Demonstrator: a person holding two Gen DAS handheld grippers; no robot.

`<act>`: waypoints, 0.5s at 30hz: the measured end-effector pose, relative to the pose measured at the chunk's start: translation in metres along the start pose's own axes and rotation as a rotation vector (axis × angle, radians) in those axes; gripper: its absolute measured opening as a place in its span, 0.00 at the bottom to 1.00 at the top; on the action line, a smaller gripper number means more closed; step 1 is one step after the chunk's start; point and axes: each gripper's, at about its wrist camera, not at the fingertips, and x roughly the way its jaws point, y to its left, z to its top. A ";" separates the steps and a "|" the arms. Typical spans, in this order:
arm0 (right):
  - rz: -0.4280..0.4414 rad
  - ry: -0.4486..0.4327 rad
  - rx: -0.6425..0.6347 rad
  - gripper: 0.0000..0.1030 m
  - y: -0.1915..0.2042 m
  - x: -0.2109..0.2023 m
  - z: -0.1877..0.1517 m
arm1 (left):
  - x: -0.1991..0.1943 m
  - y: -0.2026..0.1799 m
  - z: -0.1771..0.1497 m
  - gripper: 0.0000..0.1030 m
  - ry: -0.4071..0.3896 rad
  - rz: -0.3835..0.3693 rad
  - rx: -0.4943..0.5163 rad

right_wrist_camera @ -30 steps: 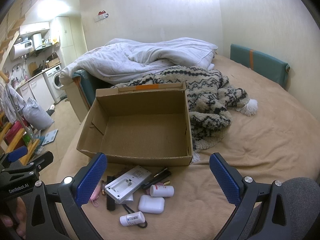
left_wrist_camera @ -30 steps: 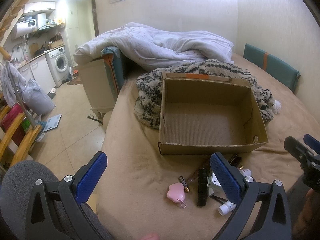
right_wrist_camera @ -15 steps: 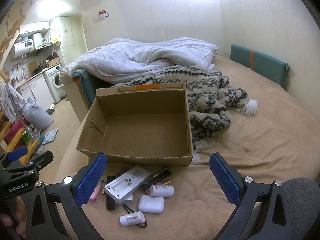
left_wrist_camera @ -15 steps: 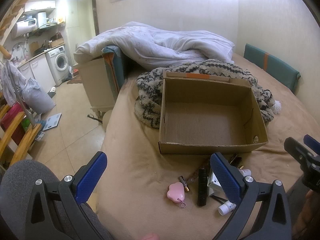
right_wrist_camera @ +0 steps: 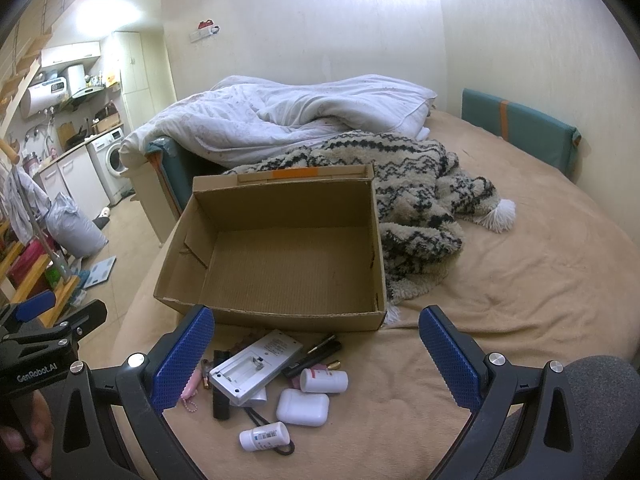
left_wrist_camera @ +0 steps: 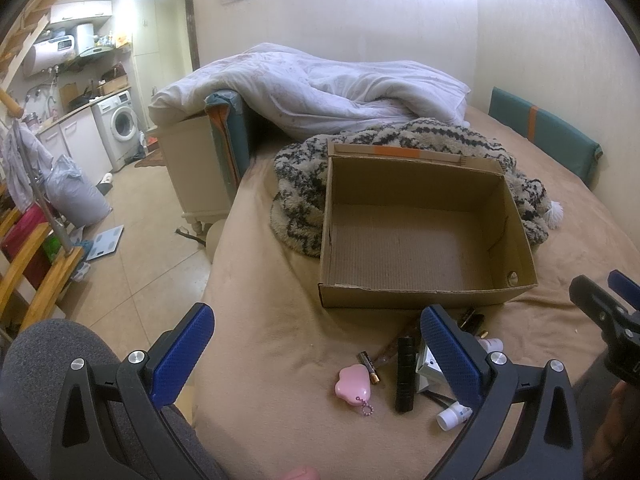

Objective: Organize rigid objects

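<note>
Above tan bedding, left gripper (left_wrist_camera: 316, 356) wide, right gripper (right_wrist_camera: 316, 356) wide, empty cardboard box (right_wrist_camera: 280, 268), small items nearby.

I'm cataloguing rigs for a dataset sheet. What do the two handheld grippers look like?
Both match: the left gripper and right gripper have black plastic frames with triangular cut-outs, silver bolt heads at the joints, and two fingers faced with blue, diamond-textured pads. Seen from the right wrist view, the left one's black body carries white "GenRobot.AI" lettering. No cables show. Grey fabric lies beneath each.
</note>
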 end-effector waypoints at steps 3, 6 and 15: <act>0.000 0.002 0.000 1.00 -0.001 0.000 0.001 | 0.000 0.000 0.000 1.00 0.001 0.000 0.000; 0.000 0.001 0.006 1.00 -0.002 -0.001 0.002 | -0.006 0.006 0.003 1.00 0.008 -0.002 -0.006; 0.047 0.110 0.050 1.00 -0.012 0.023 0.004 | 0.025 0.031 0.011 1.00 0.138 0.073 -0.074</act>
